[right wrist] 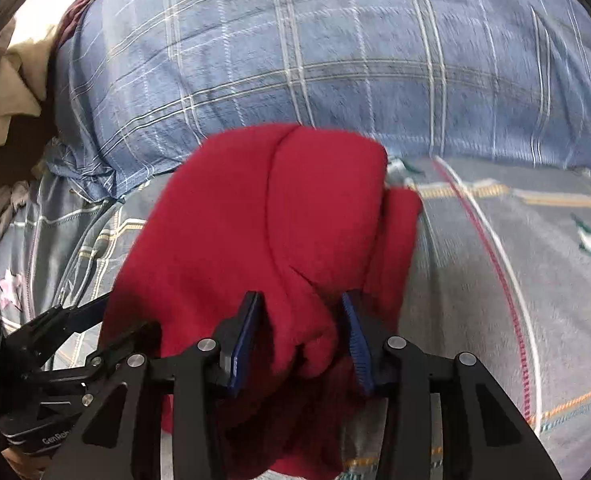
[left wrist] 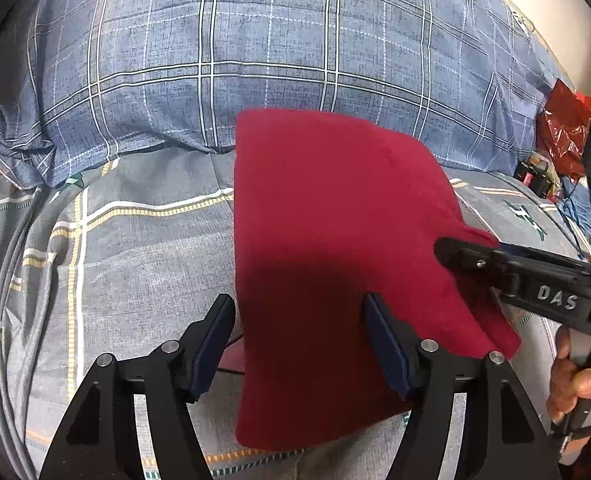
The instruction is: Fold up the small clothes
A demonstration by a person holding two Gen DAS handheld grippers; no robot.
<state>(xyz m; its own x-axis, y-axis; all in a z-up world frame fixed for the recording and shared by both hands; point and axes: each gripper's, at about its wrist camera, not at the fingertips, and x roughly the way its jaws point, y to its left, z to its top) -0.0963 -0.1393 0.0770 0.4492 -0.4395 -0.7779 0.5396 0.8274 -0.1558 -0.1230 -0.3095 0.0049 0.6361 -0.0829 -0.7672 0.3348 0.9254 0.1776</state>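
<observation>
Left gripper (left wrist: 299,344): jaws wide apart, nothing between the pads. It hangs over the near left part of the red garment (left wrist: 335,272); the left finger sits off the cloth's left edge, the right finger over the cloth. Contact with the fabric: cannot tell.

Right gripper (right wrist: 301,340): jaws partly closed with a bunched wad of the red garment between the pads. The left pad looks pressed to the cloth; at the right pad there's a shadowed fold, so a firm pinch is likely but not certain. In the left wrist view its tips meet the garment's right edge, which bulges up there.

Progress, my read: mid-fold. Left view shows a mostly flat red panel with a straight left edge and a rounded far corner, lying on the grey plaid sheet (left wrist: 135,248). Right view shows at least 2 layers and a curved seam or fold line, so 1 fold may be in. Left to do: carry the gripped edge across, lay it flat, smooth, and probably 1 more fold. Garment type: cannot tell.

Around:
- Blue plaid pillow (left wrist: 275,48) just beyond the garment's far edge; limits room to push forward.
- Grey cable (left wrist: 23,280) along the sheet at left, well apart from the cloth.
- Red plastic bag (left wrist: 563,128) and small dark clutter far right, clear of the work.
- Beige cloth (right wrist: 11,92) far left in the right view.
- Both grippers work close together; collision risk if the right sweeps left.
</observation>
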